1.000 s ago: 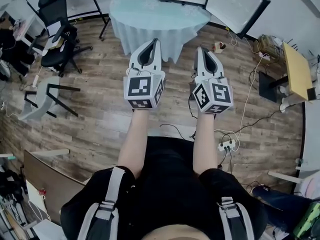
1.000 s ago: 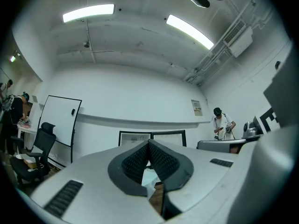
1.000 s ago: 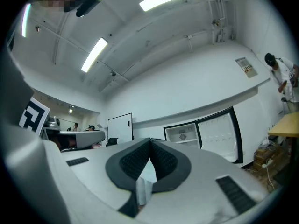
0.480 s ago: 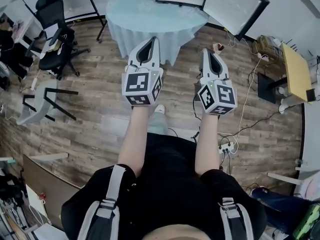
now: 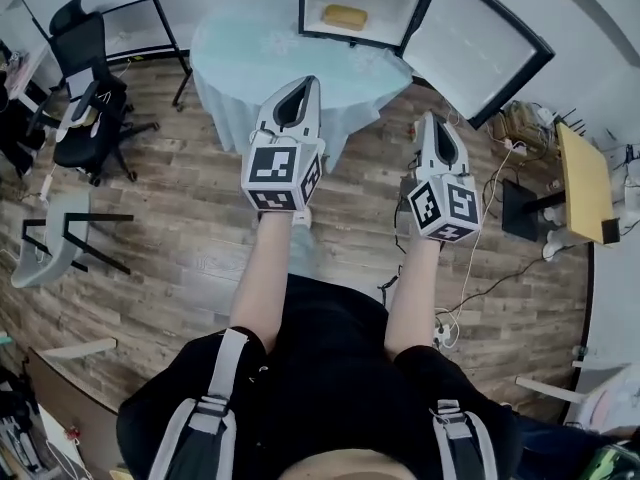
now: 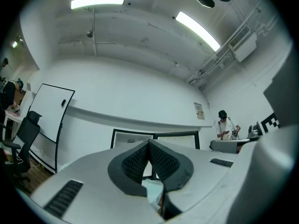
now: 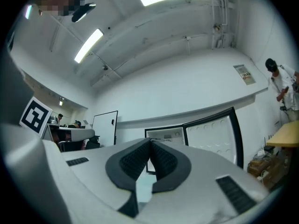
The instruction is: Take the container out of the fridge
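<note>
The container point(image 5: 345, 16) sits in the fridge point(image 5: 390, 8), behind the table point(image 5: 235, 53).

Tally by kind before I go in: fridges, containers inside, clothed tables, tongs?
Open white fridge: 1
Yellow block-shaped container inside: 1
Round table, pale blue cloth: 1
Left tongs, right tongs, both shut: 2
Total: 5

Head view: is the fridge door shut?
No, the fridge door stands swung wide open, and the yellow container shows inside the fridge.
</note>
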